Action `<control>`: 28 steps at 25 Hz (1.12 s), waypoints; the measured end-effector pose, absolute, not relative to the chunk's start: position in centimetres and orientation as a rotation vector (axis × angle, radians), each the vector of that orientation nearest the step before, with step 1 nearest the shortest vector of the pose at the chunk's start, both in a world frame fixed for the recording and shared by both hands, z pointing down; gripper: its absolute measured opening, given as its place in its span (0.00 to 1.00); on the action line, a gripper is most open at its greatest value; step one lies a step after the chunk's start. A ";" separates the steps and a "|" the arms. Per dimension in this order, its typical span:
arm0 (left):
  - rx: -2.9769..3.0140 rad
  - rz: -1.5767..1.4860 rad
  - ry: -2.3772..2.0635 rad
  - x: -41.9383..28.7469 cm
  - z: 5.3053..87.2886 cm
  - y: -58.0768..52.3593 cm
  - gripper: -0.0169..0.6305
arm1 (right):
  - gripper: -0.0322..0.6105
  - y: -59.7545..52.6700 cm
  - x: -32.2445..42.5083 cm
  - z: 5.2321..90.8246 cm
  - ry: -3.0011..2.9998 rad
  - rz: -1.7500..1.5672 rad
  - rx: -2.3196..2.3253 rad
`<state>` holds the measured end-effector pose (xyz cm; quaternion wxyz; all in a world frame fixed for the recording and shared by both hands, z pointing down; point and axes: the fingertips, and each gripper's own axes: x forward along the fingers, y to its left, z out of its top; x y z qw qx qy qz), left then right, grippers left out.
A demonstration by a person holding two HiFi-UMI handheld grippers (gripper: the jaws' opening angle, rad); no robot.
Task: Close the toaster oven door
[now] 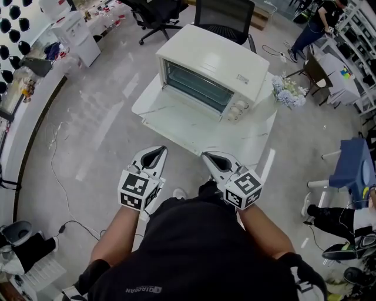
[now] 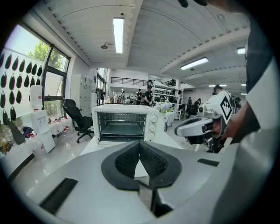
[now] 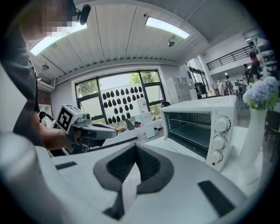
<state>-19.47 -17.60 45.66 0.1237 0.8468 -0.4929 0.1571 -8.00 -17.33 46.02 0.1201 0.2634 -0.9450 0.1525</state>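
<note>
The white toaster oven (image 1: 211, 67) stands on a white marble-look table (image 1: 258, 138), with its door (image 1: 185, 120) folded down flat toward me and its dark cavity showing. Both grippers are low, close to my body, short of the table's near edge. My left gripper (image 1: 154, 154) is shut with nothing in it, and so is my right gripper (image 1: 212, 159). In the left gripper view the oven (image 2: 124, 124) sits straight ahead beyond the closed tips (image 2: 140, 146). In the right gripper view the oven (image 3: 201, 131) lies ahead to the right of the closed tips (image 3: 135, 151).
A vase of pale blue flowers (image 1: 288, 94) stands at the oven's right, on the table corner. Two black office chairs (image 1: 226, 17) are behind the table. A person (image 1: 314, 26) stands far right by shelves. A blue chair (image 1: 352, 170) and floor cables (image 1: 59, 176) flank me.
</note>
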 end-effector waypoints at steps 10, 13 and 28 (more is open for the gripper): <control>2.448 0.447 -1.490 -20.2 45.7 -18.0 0.03 | 0.05 -18.0 -8.4 46.2 -2.774 0.438 0.754; 2.473 0.456 -1.507 -20.2 45.5 -18.4 0.03 | 0.05 -18.3 -8.4 46.2 -2.772 0.439 0.758; 2.489 0.489 -1.519 -19.5 45.8 -19.3 0.20 | 0.05 -19.0 -7.8 46.5 -2.765 0.445 0.757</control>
